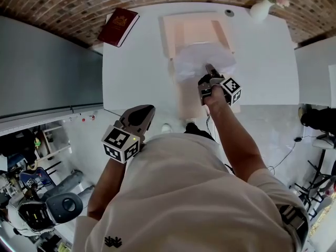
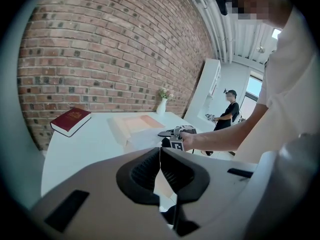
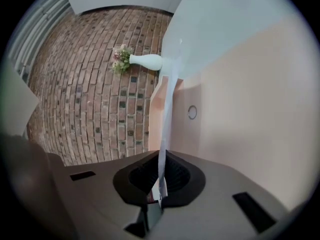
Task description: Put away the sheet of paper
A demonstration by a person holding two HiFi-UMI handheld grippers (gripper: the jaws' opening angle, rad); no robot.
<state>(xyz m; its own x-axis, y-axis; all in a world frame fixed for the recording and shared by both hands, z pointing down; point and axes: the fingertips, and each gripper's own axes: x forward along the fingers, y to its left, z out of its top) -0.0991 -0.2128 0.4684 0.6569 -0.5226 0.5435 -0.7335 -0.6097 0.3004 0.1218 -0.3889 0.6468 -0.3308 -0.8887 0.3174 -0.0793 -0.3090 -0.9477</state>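
Note:
A white sheet of paper (image 1: 202, 59) hangs over the open peach folder (image 1: 194, 30) in the middle of the white table (image 1: 136, 62). My right gripper (image 1: 209, 70) is shut on the sheet's near edge. In the right gripper view the sheet (image 3: 167, 114) runs edge-on out of the closed jaws (image 3: 161, 184), with the folder (image 3: 250, 109) just beyond. My left gripper (image 1: 148, 109) hovers off the table's front edge, shut and holding nothing. The left gripper view shows its closed jaws (image 2: 160, 171), the folder (image 2: 135, 121) and the right gripper (image 2: 167, 133) with the paper (image 2: 142, 136).
A red book (image 1: 118, 26) lies at the table's far left corner. A white vase with flowers (image 1: 261, 7) stands at the far right, with a small round object (image 1: 229, 12) beside it. A brick wall runs behind the table. A person (image 2: 227, 114) stands in the background.

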